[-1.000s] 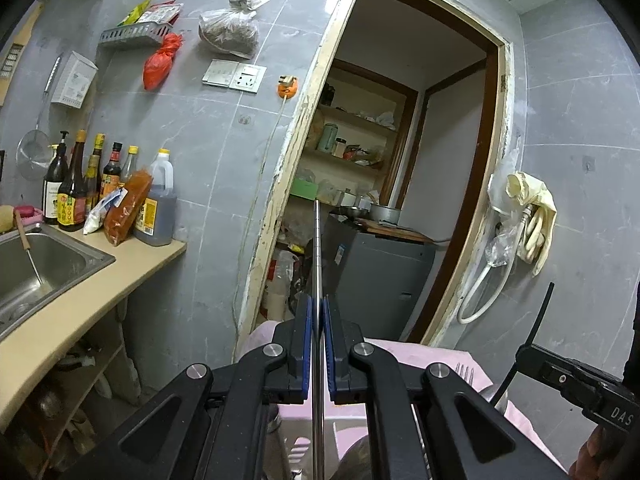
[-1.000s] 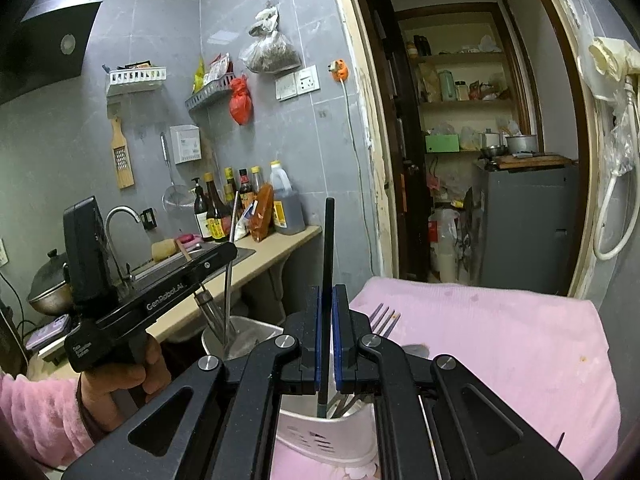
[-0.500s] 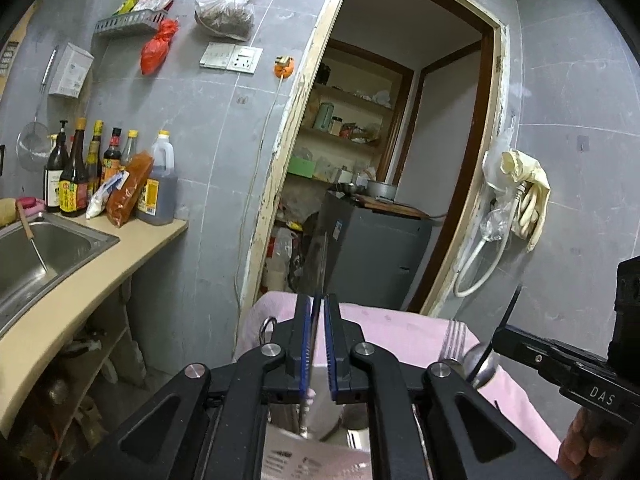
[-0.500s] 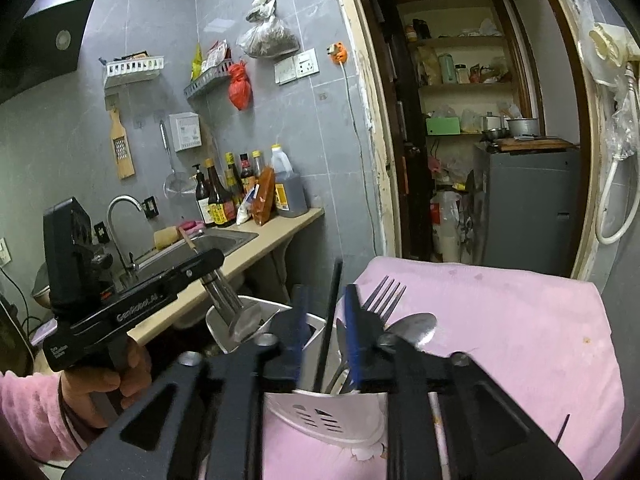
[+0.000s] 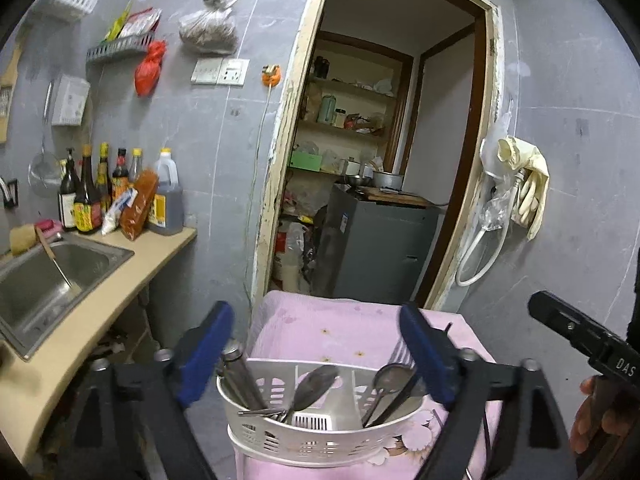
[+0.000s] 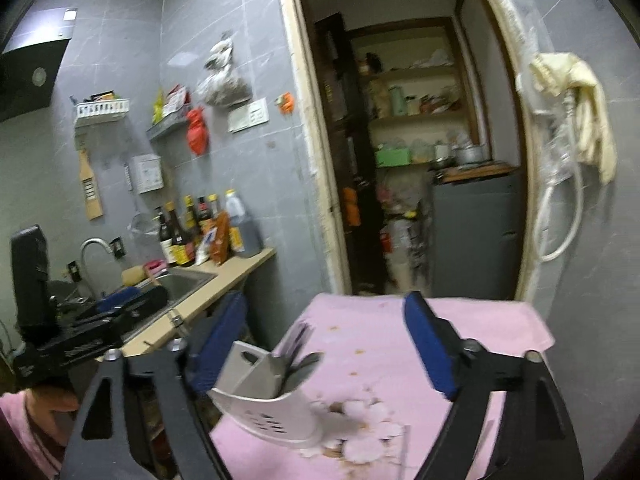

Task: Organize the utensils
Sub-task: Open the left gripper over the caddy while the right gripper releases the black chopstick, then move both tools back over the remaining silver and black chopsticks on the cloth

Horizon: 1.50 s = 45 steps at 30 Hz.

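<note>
A white slotted utensil caddy (image 5: 320,436) stands on a pink flowered cloth (image 5: 344,332). It holds a metal handle (image 5: 240,376) at left, a spoon (image 5: 312,382) in the middle, and a spoon with a fork (image 5: 390,376) at right. My left gripper (image 5: 316,356) is open and empty, above and astride the caddy. My right gripper (image 6: 326,352) is open and empty; the caddy (image 6: 272,412) shows blurred and tilted between its fingers. The right gripper's body shows at the left view's right edge (image 5: 580,340).
A beige counter (image 5: 100,304) with a steel sink (image 5: 52,280) and sauce bottles (image 5: 104,196) lies to the left. A doorway (image 5: 380,160) opens behind the table onto a grey cabinet (image 5: 372,248). Gloves and a hose (image 5: 516,200) hang on the right wall.
Both grippers have opened wide and let go of the thin utensils they held. Those utensils now stand in the caddy. The right view has swung and is blurred.
</note>
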Each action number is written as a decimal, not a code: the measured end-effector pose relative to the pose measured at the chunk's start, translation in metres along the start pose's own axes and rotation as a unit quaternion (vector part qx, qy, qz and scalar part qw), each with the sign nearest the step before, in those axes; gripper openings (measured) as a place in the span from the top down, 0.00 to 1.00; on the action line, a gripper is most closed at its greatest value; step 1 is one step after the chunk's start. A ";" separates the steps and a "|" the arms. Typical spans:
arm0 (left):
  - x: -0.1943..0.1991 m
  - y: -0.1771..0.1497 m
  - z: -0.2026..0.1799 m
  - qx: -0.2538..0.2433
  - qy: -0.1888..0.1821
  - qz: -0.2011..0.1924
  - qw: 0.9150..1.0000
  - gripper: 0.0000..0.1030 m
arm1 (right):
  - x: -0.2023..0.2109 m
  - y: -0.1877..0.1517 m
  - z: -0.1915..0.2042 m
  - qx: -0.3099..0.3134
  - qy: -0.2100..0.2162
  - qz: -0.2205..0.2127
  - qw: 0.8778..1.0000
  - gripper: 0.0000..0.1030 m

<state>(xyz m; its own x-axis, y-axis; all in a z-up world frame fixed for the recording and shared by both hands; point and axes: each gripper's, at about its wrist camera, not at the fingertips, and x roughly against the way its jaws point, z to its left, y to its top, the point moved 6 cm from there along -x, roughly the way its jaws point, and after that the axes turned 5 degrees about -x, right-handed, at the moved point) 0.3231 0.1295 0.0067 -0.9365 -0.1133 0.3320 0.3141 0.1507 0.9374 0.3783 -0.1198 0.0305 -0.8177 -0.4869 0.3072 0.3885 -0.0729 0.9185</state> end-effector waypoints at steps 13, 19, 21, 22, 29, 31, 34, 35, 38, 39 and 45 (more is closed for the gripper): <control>0.009 0.012 -0.062 -0.033 0.024 -0.018 0.999 0.00 | 0.051 0.023 -0.062 0.042 -0.098 -0.038 0.994 0.01; 0.007 0.004 -0.099 -0.051 0.012 -0.018 0.998 0.00 | 0.063 0.016 -0.096 0.043 -0.127 -0.029 0.991 0.01; 0.005 -0.001 -0.112 -0.054 0.004 -0.016 0.998 0.00 | 0.067 0.013 -0.108 0.042 -0.137 -0.026 0.989 0.01; 0.004 -0.003 -0.117 -0.055 0.001 -0.015 0.998 0.00 | 0.070 0.011 -0.116 0.041 -0.142 -0.024 0.989 0.01; -0.004 -0.022 -0.162 -0.065 -0.026 -0.005 0.998 0.00 | 0.079 -0.003 -0.155 0.036 -0.162 -0.011 0.986 0.01; -0.007 -0.028 -0.172 -0.068 -0.033 -0.001 0.997 0.00 | 0.081 -0.008 -0.165 0.036 -0.166 -0.005 0.986 0.01; -0.012 -0.041 -0.188 -0.073 -0.045 0.012 0.996 0.00 | 0.081 -0.017 -0.180 0.034 -0.171 0.004 0.985 0.01; -0.014 -0.044 -0.191 -0.074 -0.046 0.015 0.996 0.00 | 0.080 -0.020 -0.185 0.031 -0.171 0.009 0.985 0.01; -0.019 -0.059 -0.200 -0.073 -0.052 0.029 0.996 0.00 | 0.078 -0.031 -0.196 0.029 -0.173 0.019 0.984 0.01; -0.021 -0.064 -0.202 -0.073 -0.053 0.033 0.995 0.00 | 0.076 -0.034 -0.199 0.029 -0.173 0.022 0.984 0.01; -0.034 -0.096 -0.204 -0.065 -0.045 0.060 0.995 0.00 | 0.061 -0.063 -0.208 0.024 -0.164 0.048 0.985 0.01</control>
<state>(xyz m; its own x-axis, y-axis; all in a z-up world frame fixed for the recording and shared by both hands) 0.3566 -0.0813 -0.0730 -0.8993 -0.0124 0.4372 0.4368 0.0295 0.8991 0.3926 -0.3256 -0.0600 -0.8742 -0.1818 0.4503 0.4571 0.0049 0.8894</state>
